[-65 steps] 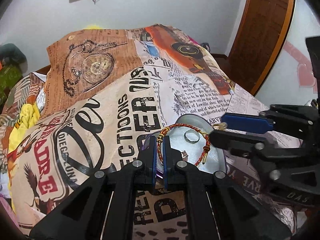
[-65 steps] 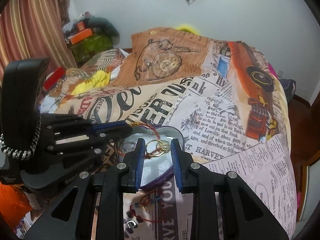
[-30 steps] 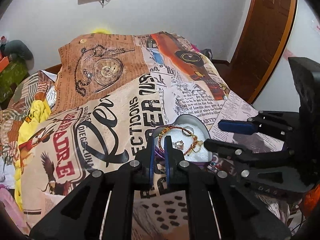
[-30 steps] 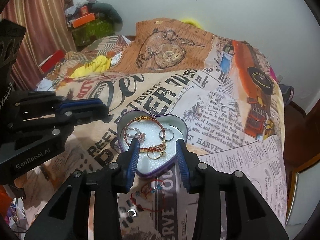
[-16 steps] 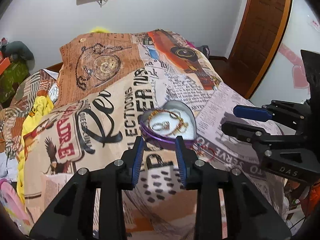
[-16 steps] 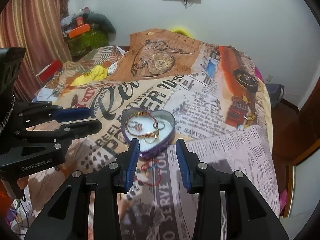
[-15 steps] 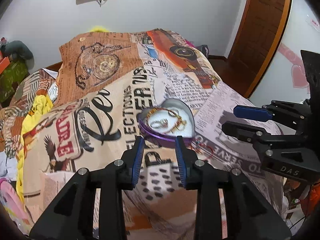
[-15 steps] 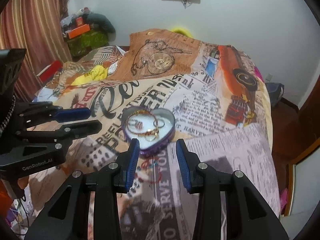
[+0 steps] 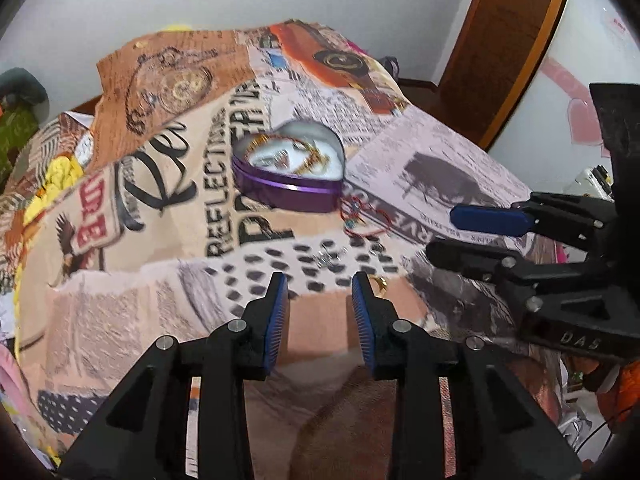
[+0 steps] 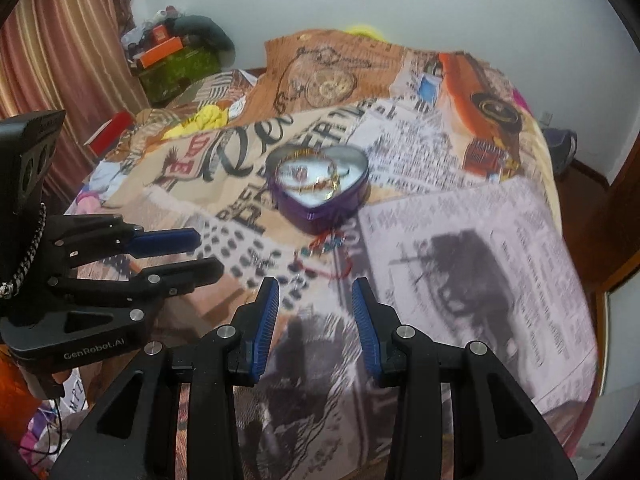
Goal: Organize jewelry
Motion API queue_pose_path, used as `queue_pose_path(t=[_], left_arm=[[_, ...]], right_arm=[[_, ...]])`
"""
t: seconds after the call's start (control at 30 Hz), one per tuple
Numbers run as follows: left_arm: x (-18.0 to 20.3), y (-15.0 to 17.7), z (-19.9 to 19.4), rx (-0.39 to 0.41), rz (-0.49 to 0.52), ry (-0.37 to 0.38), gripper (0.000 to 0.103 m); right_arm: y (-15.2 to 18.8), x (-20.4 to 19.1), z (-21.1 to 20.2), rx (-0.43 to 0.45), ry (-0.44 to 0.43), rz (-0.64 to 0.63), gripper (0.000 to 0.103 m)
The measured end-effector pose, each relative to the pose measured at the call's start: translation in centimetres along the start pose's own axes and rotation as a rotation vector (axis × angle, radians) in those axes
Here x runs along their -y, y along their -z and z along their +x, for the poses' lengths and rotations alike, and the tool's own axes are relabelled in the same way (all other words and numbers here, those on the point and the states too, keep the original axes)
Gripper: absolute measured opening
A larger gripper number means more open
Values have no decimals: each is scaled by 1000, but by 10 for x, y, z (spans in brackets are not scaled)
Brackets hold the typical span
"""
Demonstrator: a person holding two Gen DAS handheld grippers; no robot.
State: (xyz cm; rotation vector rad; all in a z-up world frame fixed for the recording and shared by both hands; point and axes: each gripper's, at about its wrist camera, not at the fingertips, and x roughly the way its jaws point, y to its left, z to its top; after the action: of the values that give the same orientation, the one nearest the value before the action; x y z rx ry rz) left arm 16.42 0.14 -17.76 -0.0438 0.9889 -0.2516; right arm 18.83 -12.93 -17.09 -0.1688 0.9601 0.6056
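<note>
Pretty even indoor light, kinda soft, no harsh glare. Both fisheye views bend hard at the edges with black corner vignetting. Motion blur smears the bedspread point(image 10: 460, 216) print and the heart tin point(image 9: 288, 184); the gripper fingers point(image 9: 276, 312) up close stay sharp.

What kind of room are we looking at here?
Probably a bedroom: a bed under a printed bedspread, a wooden door, and curtains. A heart tin of jewelry sits on the bed.
</note>
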Motion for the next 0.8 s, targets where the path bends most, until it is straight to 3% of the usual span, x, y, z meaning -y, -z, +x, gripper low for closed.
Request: queue_pose_path(t=[0.37, 0.53, 0.63, 0.8], left_arm=[[23, 0, 26, -46, 7, 72, 32], [19, 3, 31, -28, -20, 88, 32], [15, 4, 29, -19, -26, 84, 20], [7, 6, 27, -11, -44, 113, 20]], right_arm=[[19, 15, -1, -25, 19, 41, 34], [17, 17, 1, -29, 13, 40, 34], [15, 15, 6, -33, 11, 30, 34], [7, 8, 14, -35, 4, 2, 34]])
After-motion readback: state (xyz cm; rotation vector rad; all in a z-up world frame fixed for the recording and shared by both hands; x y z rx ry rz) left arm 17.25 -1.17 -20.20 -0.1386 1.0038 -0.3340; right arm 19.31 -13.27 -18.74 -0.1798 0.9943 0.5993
